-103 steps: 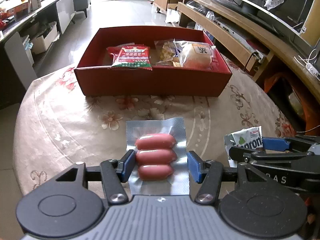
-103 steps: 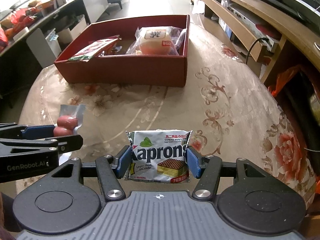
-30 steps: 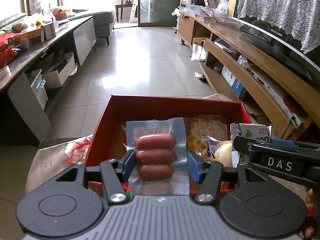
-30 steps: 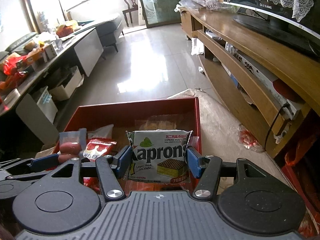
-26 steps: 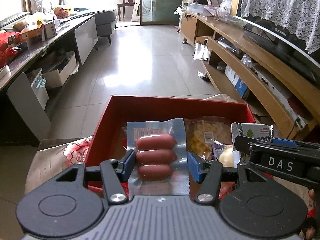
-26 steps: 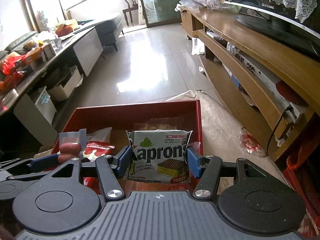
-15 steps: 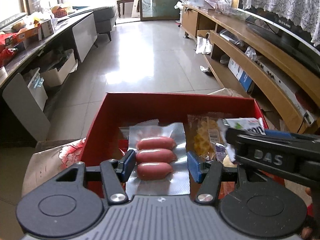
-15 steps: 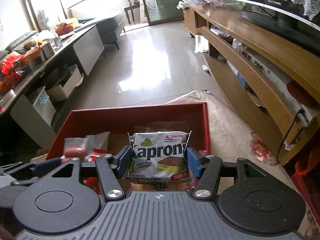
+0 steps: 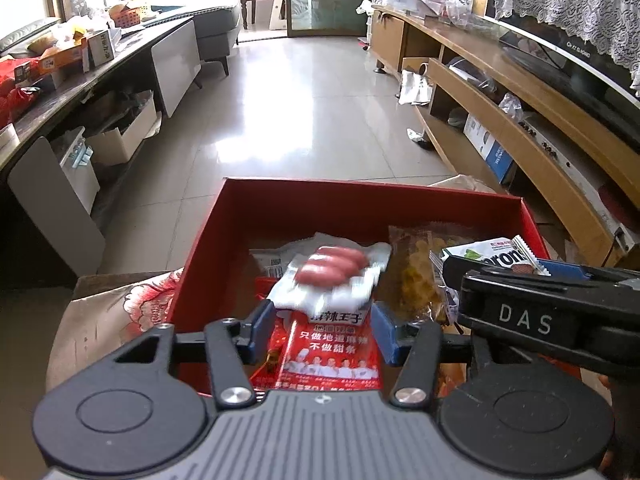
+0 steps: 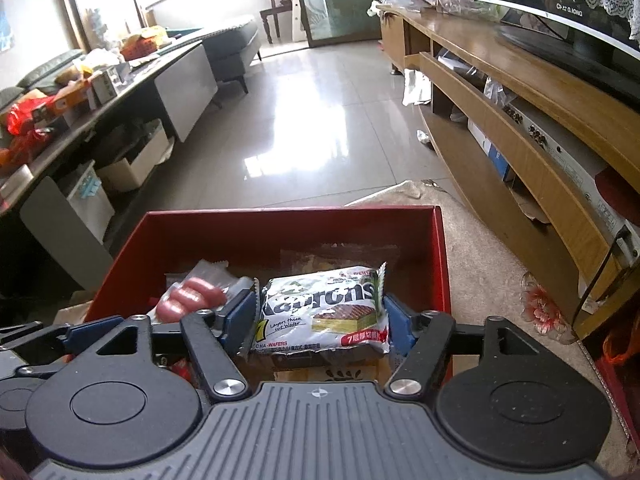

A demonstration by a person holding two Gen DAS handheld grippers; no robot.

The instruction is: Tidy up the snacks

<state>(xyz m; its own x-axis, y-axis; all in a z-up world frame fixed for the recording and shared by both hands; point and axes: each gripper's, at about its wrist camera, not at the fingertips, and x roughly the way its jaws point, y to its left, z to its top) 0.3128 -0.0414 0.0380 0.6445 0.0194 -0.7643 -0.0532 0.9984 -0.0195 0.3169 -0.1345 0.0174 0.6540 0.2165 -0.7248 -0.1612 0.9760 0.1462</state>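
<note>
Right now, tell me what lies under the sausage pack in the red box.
The sausage pack lies over a red spicy-strip packet and a white wrapper; the red box floor beneath is hidden.

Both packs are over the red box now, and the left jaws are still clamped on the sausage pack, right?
Not quite. In the left wrist view the left gripper has its jaws apart, and the sausage pack is free of them, blurred above the red box. The wafer pack is over the box too.
</note>
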